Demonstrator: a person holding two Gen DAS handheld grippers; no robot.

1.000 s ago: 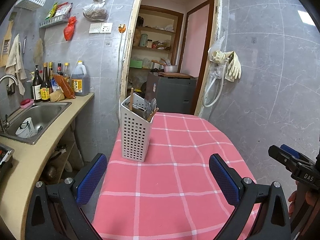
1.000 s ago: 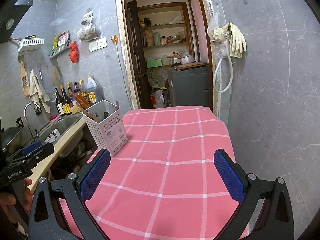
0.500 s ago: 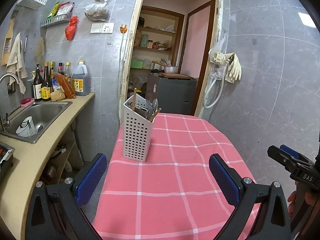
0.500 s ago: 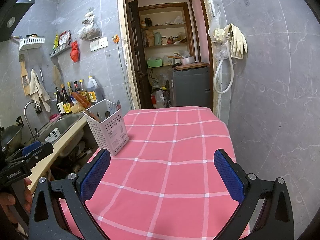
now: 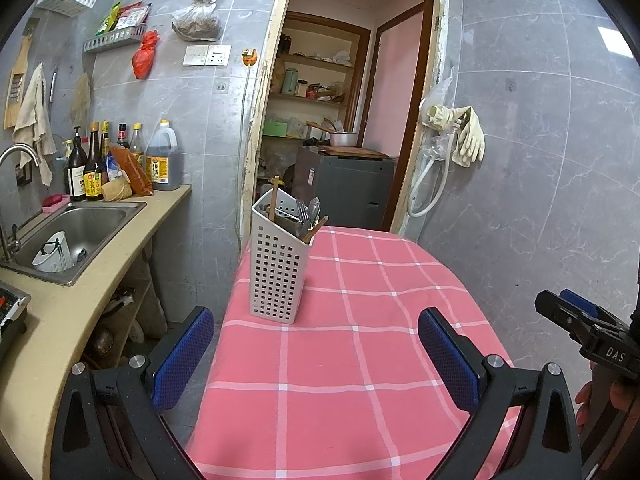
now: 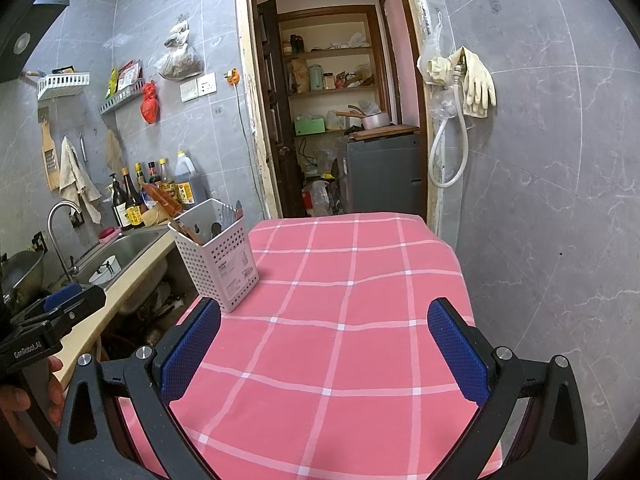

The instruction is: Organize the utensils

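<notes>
Left tongs (image 5: pixel 316 356): spread wide with nothing between the blue pads, held over the near part of the bench.
Right tongs (image 6: pixel 324 346): also spread wide and empty, held over the near part of the bench; in the left wrist view their tips show at the far right edge (image 5: pixel 576 312).
Bench (image 5: pixel 360 360): covered with a pink cloth crossed by white lines; its far end reaches toward an open doorway.
Utensil holder (image 5: pixel 279 264): white plastic with rows of small square holes, standing upright near the bench's left edge, well ahead of both tongs and touching neither.
Utensils (image 5: pixel 305 216): standing in the holder; fork tines and some metal handles rise above the rim, with wooden sticks leaning among them. Which compartment each sits in cannot be told.
Counter (image 5: pixel 60 320): beige, just left of the bench across a narrow gap.
Sink (image 5: pixel 92 220): steel, set in the counter, with a white cup (image 5: pixel 52 254) lying inside.
Bottles (image 5: pixel 96 160): grouped at the back of the counter against the grey tiled wall.
Rubber gloves (image 6: pixel 476 80): hung on the wall right of the doorway, above a looped white hose.
</notes>
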